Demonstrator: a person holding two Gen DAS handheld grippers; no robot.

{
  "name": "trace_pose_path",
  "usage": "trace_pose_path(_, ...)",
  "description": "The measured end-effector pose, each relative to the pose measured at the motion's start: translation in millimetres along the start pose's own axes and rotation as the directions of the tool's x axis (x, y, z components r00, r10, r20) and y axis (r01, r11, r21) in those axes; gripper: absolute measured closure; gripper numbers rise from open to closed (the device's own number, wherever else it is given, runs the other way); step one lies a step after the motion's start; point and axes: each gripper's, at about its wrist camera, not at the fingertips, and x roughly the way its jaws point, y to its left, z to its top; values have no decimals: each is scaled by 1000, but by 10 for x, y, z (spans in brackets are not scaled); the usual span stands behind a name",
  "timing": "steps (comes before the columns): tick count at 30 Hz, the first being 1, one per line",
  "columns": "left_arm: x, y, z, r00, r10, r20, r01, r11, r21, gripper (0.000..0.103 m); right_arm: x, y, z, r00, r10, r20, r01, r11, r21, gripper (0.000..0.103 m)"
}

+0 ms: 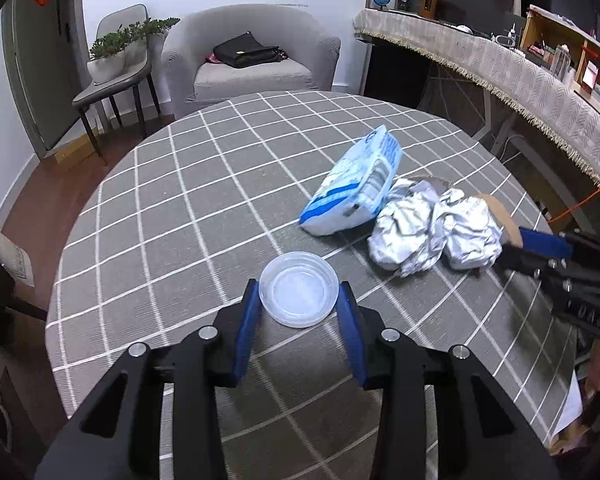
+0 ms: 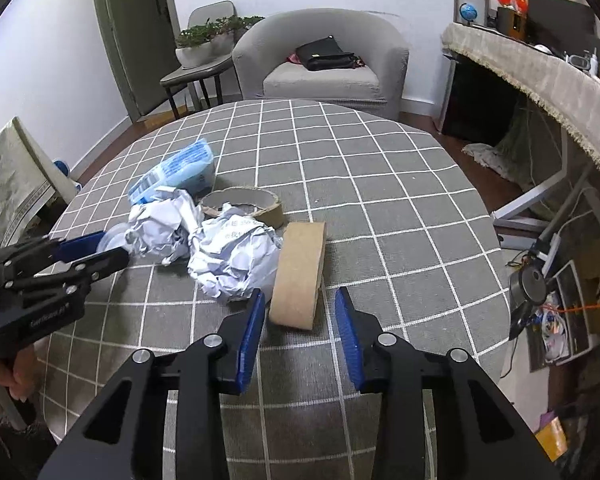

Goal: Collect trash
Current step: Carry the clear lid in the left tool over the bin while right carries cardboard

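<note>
Left claw: angled steeply down at the bench; its blue pads are set against both sides of a clear plastic lid, which is clamped between them and lies flat near the bench's near edge.
Right claw: angled down likewise; the jaws stand parted around the near end of an upright brown cardboard ring. A gap is seen beside the right pad, so no grip is shown.
Hand: a few fingers are seen under the left tool's black body at the picture's left edge.
Bench: round, covered by a grey cloth with a white grid.
Trash cluster: two crumpled paper balls, the left ball and the right ball, are pressed together; a flat cardboard tape core lies just behind them, and a blue and white packet lies at the back left. The upright ring touches the right ball.
Open room: the bench's far half and right side are bare cloth; the left side is crowded by the trash and the other tool.
Edges: the near rim is hidden under both tools; the far rim faces a grey armchair bearing a black bag.
Writing: faint print is seen on the right ball and on the packet, too small to read; lettering on the left tool's body cannot be made out.
</note>
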Motion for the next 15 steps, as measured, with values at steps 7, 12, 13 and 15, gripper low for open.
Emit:
trace_pose_path(7, -126, 145, -82, 1000, -9, -1, 9, 1000, -10, 61, 90, -75, 45, 1000, -14, -17, 15, 999, 41, 73)
trace_pose_path(12, -251, 255, -160, 1000, -22, 9, 23, 999, -26, 61, 71, -105, 51, 999, -39, -14, 39, 998, 50, 80)
trace_pose_path(13, -269, 275, -175, 1000, -25, 9, 26, 999, -32, 61, 52, -105, 54, 999, -52, -11, 53, 998, 44, 80)
trace_pose_path(15, -308, 323, -210, 1000, -28, 9, 28, 999, -43, 61, -5, -116, 70, 996, -86, 2, 86, 996, 38, 80)
